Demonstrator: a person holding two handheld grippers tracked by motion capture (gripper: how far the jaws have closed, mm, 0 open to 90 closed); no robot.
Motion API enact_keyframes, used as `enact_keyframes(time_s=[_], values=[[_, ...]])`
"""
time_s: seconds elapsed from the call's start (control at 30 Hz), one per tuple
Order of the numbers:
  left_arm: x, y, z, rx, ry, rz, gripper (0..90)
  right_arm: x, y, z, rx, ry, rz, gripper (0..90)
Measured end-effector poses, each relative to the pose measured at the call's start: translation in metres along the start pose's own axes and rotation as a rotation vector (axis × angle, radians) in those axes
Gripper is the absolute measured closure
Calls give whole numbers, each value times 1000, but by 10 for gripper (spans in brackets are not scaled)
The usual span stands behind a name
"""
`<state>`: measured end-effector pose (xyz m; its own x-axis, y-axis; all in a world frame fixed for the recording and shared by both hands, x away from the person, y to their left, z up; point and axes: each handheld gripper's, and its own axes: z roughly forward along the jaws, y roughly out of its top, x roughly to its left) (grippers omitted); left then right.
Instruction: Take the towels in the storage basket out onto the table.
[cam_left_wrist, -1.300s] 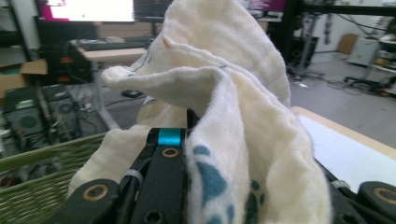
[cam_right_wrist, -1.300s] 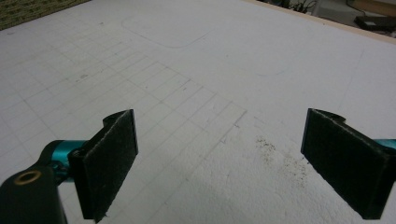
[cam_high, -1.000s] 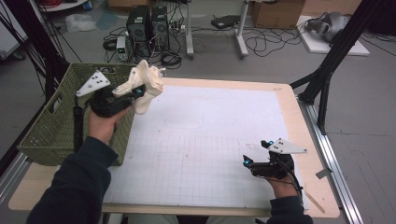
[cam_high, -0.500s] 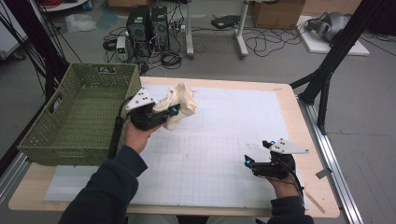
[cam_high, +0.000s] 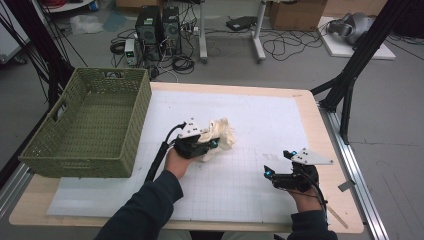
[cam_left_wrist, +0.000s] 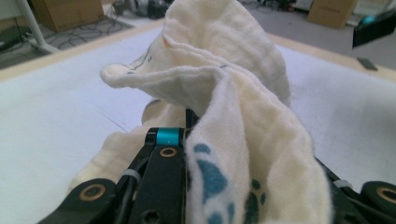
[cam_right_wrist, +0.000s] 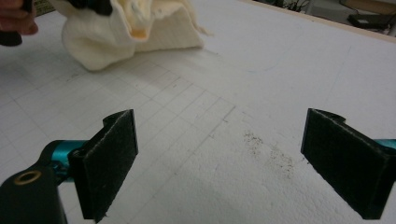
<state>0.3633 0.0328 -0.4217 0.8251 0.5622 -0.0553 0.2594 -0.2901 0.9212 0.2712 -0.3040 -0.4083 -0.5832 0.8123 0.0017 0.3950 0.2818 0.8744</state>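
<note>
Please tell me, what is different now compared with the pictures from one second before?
The left tool carried the cream cloth away from the green basket, rightward and down onto the white mat. It still grips the cloth. The right tool stayed open near the table's front right, and the basket did not move.

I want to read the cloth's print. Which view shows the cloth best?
The left gripper view: the cloth is close up, with blue paw prints visible. The high view shows it small and bunched at the left gripper; the right gripper view catches its lower part at the top edge.
</note>
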Motion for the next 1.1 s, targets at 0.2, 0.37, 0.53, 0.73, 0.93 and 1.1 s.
enact_keyframes(time_s=[0.2,0.37,0.53,0.73,0.93,1.1], values=[[-6,-12,19,69,19,-7,733,-1,0,0,1,-2,4,101],[-5,-15,22,110,23,-62,525,-1,0,0,1,-1,3,101],[1,-4,-1,60,37,-116,265,-2,-1,-1,1,-4,9,101],[15,-3,-48,-43,112,-127,236,-3,0,0,-1,-8,10,101],[27,-14,-76,-45,147,-147,194,-2,2,1,-7,-11,17,100],[34,-20,-91,-51,171,-148,194,-3,2,2,-5,-19,21,100]])
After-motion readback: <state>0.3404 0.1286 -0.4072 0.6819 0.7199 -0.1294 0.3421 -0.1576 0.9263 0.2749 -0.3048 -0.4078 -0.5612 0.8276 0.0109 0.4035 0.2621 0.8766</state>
